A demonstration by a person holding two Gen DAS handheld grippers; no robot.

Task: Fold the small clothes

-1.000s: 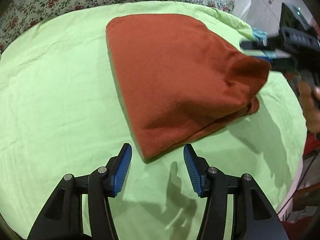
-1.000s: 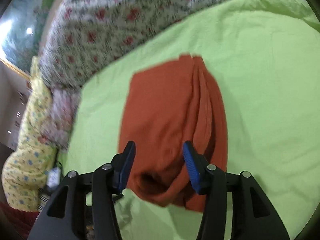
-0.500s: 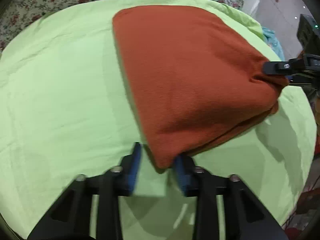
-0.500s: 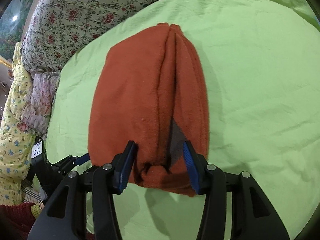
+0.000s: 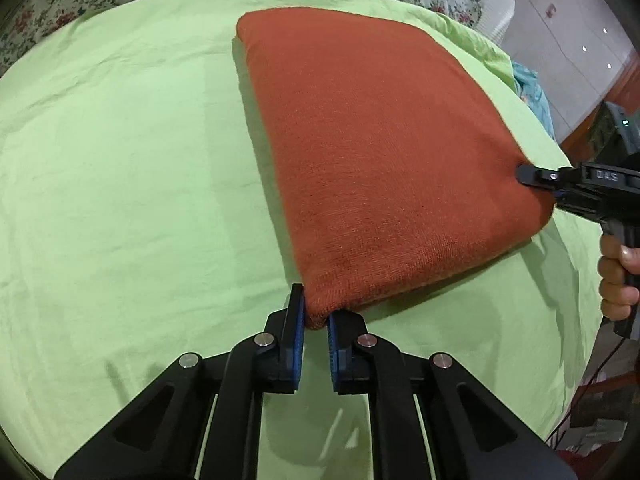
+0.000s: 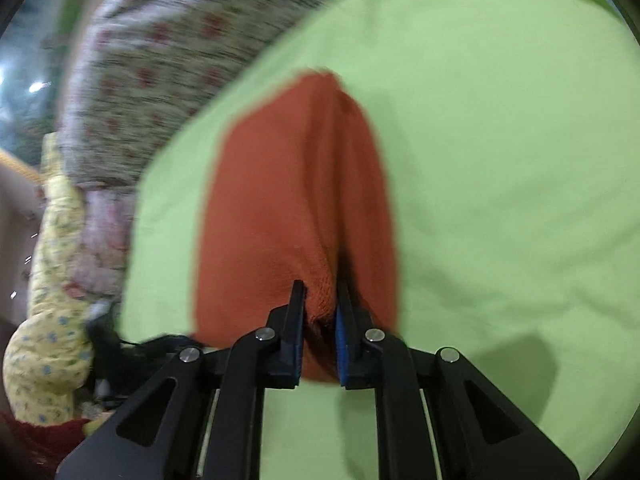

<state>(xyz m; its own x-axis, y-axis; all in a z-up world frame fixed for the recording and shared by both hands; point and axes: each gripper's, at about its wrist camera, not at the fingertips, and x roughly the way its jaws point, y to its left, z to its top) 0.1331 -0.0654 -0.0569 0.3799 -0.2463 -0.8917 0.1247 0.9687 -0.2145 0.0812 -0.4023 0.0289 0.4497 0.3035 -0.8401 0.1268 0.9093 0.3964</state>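
Rust knit garment (image 5: 376,152) lies lengthwise away from left gripper (image 5: 316,320).

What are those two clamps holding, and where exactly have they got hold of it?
Both jaws are closing on the orange cloth: the left hand-held gripper on its near corner, the right hand-held gripper on a bunched fold at its other near corner.

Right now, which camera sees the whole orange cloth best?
The left wrist view. There the orange cloth lies sharp and nearly whole on the green sheet, with one corner pinched by the left gripper. The right wrist view is blurry and shows it narrower, bunched in the right gripper.
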